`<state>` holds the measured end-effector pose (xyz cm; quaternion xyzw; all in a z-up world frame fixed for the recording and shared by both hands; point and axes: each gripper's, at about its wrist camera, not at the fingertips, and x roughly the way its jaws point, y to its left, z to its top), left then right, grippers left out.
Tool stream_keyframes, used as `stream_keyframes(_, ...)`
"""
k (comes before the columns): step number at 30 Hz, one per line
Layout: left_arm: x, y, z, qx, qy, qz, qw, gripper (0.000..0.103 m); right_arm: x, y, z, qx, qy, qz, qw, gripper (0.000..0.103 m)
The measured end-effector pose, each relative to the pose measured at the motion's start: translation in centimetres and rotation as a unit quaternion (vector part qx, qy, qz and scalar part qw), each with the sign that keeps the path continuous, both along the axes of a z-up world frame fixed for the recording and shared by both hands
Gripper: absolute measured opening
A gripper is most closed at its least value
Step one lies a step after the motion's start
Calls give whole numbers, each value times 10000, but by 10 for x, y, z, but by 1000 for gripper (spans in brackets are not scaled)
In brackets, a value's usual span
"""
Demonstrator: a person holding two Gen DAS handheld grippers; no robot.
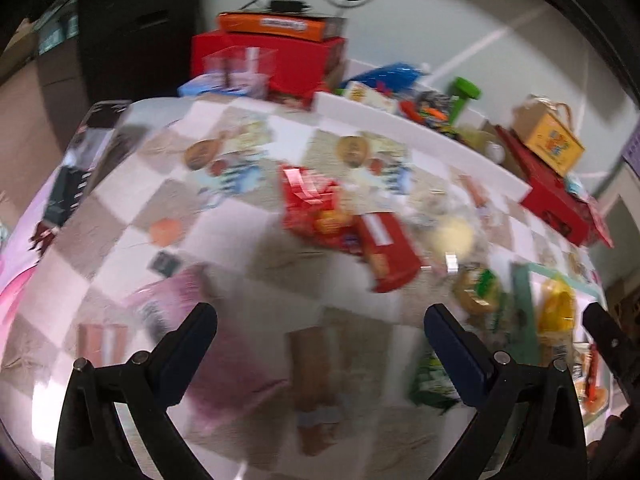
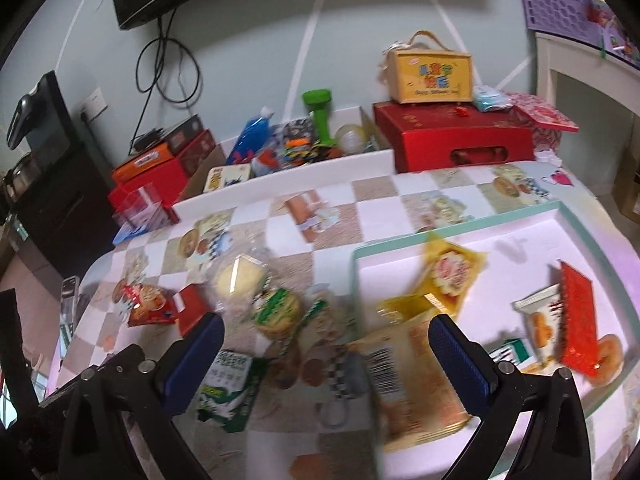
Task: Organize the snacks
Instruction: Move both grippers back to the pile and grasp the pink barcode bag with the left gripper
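Loose snacks lie on a checked tablecloth. In the left wrist view, which is blurred, a red cookie pack and a red box lie mid-table ahead of my open, empty left gripper. In the right wrist view, a white tray with a teal rim holds yellow packets, a red packet and a white snack pack. My right gripper is open and empty above a tan packet lying over the tray's left edge. A green packet and a round green-labelled pack lie left of it.
A pale wrapped bun lies beyond the green packs. A pink pack lies near the left gripper. A white box of clutter, red boxes and a yellow carry box line the back wall. A black cabinet stands at left.
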<state>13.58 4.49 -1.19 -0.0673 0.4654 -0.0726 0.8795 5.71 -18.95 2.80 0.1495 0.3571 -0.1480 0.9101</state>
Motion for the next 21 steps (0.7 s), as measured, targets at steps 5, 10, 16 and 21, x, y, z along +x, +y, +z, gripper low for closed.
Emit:
stream_keyframes(5,2,38,-17,140,279,454,9985,100,8,18,-5,-29,71,191,9998,103)
stream_keyframes(10,1,63,-32,119,515,747,9958,95,15,27,-11,-45,172,261,9995,103)
stream_keyframes(16,3,58,-40,122,570,620,9964,66,20,34,-19,-71,304,367,9988,103)
stream_keyframes(21,3,39,-39,228,469,237,9984,45,23,43,-22,-107,360,515,9980,102)
